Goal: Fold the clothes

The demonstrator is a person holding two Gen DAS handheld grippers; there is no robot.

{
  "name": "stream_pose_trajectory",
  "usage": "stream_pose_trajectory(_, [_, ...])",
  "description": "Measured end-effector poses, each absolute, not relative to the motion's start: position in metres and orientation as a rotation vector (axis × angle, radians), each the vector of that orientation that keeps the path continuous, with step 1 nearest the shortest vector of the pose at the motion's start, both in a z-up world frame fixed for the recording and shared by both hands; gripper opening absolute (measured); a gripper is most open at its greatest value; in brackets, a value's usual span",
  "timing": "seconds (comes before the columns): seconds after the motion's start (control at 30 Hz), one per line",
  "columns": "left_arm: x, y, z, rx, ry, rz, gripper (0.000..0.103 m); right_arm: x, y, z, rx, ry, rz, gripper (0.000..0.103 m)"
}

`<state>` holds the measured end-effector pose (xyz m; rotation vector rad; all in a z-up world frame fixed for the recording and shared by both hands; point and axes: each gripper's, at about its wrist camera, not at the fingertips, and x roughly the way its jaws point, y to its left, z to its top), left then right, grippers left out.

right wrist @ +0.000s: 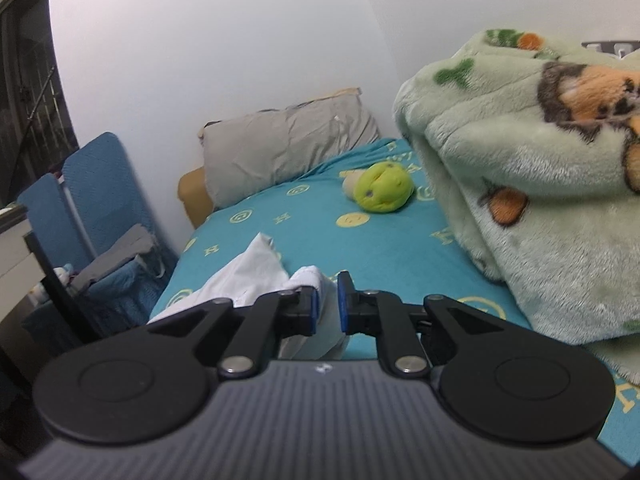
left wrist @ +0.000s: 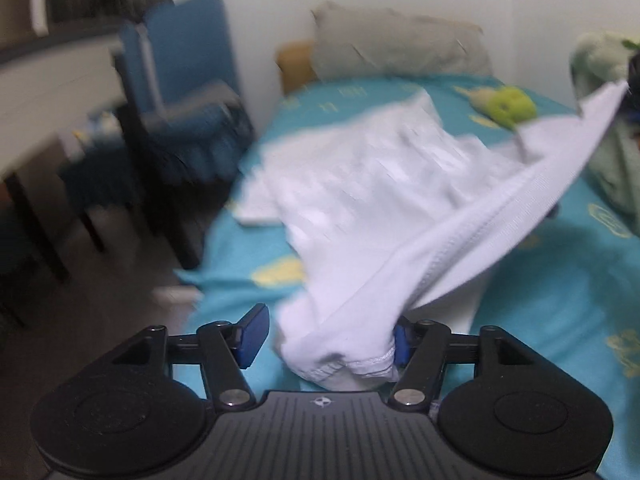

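The white cotton garment with a stitched hem (left wrist: 400, 200) lies partly on the bed with the teal patterned sheet (left wrist: 560, 300), on the chair side of the round green plush toy (left wrist: 510, 106), and is lifted at two ends. The left gripper (left wrist: 326, 338) has its blue pads standing wide apart; a bunched hem sits between them, against the right-hand pad only, so it looks loosely caught rather than pinched. The right gripper (right wrist: 328, 306) has its pads close together with white cloth between them, apparently clamped on a corner.

The chief risk, as I judge it, is the left end slipping free: with the pads that far apart, any pull from the right gripper would drag the hem out and the stretched edge would collapse into a heap. The left view is blurred, suggesting quick motion, which would make a slip likelier. A lesser risk is the cloth sweeping towards the green plush toy, or the fluffy pale-green blanket (right wrist: 520, 180) lying beyond that toy, and snagging or folding crookedly.
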<state>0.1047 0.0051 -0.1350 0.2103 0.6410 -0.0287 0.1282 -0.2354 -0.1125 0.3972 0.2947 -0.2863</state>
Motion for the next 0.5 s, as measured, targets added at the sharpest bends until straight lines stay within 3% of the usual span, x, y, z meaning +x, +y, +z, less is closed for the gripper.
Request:
stream_pose_trajectory(0.13, [0.108, 0.016, -0.117, 0.165, 0.512, 0.046, 0.063, 0.136, -0.235, -0.124, 0.358, 0.329, -0.328, 0.018])
stream_pose_trajectory(0.2, [0.11, 0.021, -0.112, 0.129, 0.471, 0.07, 0.063, 0.144, -0.235, -0.135, 0.326, 0.381, -0.364, 0.039])
stream_pose_trajectory(0.23, [0.112, 0.023, -0.11, 0.118, 0.451, 0.08, 0.063, 0.148, -0.235, -0.142, 0.311, 0.412, -0.383, 0.043])
stream_pose_trajectory(0.4, [0.115, 0.032, -0.103, 0.071, 0.385, 0.138, 0.063, 0.167, -0.232, -0.174, 0.283, 0.615, -0.38, 0.046])
stream_pose_trajectory(0.5, [0.109, 0.039, -0.094, 0.035, 0.349, 0.15, 0.063, 0.167, -0.229, -0.178, 0.284, 0.637, -0.365, 0.05])
